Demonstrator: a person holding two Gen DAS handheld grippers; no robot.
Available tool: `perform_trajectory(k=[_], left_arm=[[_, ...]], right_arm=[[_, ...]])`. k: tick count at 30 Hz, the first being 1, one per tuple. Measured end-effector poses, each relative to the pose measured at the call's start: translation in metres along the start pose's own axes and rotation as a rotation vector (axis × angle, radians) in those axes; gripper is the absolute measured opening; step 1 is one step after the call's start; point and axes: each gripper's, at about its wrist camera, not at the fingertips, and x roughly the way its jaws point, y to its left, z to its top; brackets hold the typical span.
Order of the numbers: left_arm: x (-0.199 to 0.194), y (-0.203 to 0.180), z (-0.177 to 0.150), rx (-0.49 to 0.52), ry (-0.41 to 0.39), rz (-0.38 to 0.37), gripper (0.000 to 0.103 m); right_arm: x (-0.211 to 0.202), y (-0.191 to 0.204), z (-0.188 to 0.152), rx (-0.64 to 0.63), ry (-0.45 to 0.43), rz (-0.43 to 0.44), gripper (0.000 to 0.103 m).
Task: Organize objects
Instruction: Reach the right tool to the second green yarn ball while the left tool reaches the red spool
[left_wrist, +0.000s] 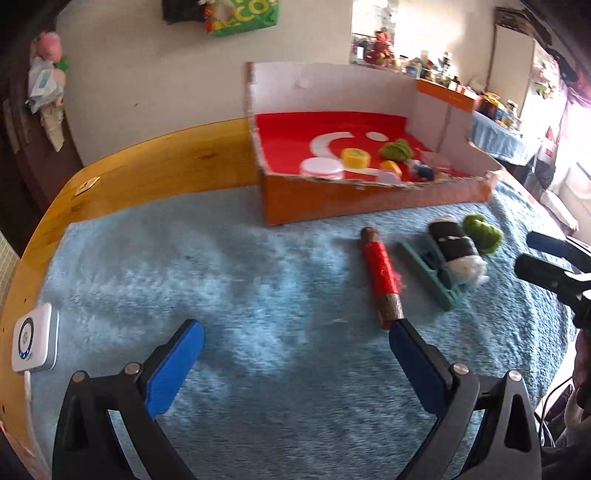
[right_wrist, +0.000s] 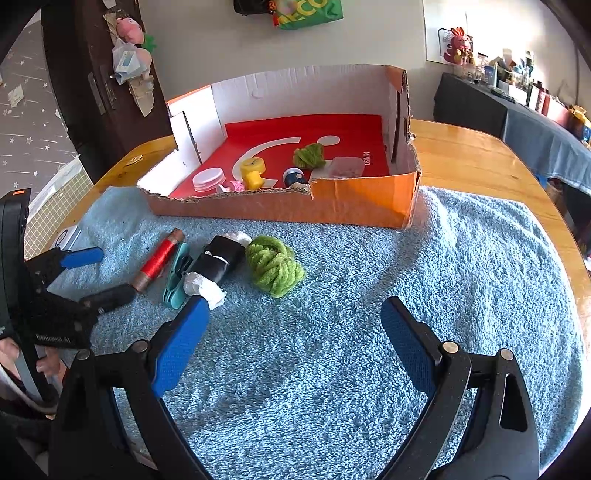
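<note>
On the blue towel (right_wrist: 406, 266) lie a red thread spool (left_wrist: 380, 275) (right_wrist: 159, 258), a teal clip (left_wrist: 430, 273) (right_wrist: 178, 275), a black-and-white roll (left_wrist: 456, 247) (right_wrist: 216, 266) and a green yarn bundle (left_wrist: 482, 232) (right_wrist: 274, 266). Behind them stands an orange cardboard box (left_wrist: 332, 199) (right_wrist: 354, 201) with a red floor, holding a pink-white jar (left_wrist: 321, 168), a yellow cap (left_wrist: 355, 157), green yarn (right_wrist: 309, 156) and other small items. My left gripper (left_wrist: 295, 336) is open and empty, its right finger tip close by the spool's near end. My right gripper (right_wrist: 293, 314) is open and empty, in front of the green bundle.
A white device (left_wrist: 33, 341) with a cable sits at the towel's left edge. The wooden table (right_wrist: 480, 155) rims the towel. The left gripper also shows in the right wrist view (right_wrist: 94, 275), beside the spool. A cluttered shelf (right_wrist: 517, 85) stands at the far right.
</note>
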Motion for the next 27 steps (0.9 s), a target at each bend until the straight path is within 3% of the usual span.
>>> perform_trajectory(k=[6, 13, 24, 27], left_arm=[[-0.002, 0.004, 0.002, -0.017, -0.004, -0.017, 0.102], [0.001, -0.016, 0.009, 0.020, -0.006, -0.080, 0.102], [0.012, -0.031, 0.024, 0.098, 0.008, -0.128, 0.074], [0.013, -0.032, 0.027, 0.114, 0.014, -0.147, 0.067]], right_arm=[[0.003, -0.002, 0.001, 0.005, 0.006, 0.003, 0.095], [0.007, -0.001, 0.002, -0.010, 0.014, 0.004, 0.095], [0.020, 0.005, 0.012, -0.112, 0.032, -0.040, 0.094], [0.024, 0.005, 0.015, -0.127, 0.038, -0.034, 0.087]])
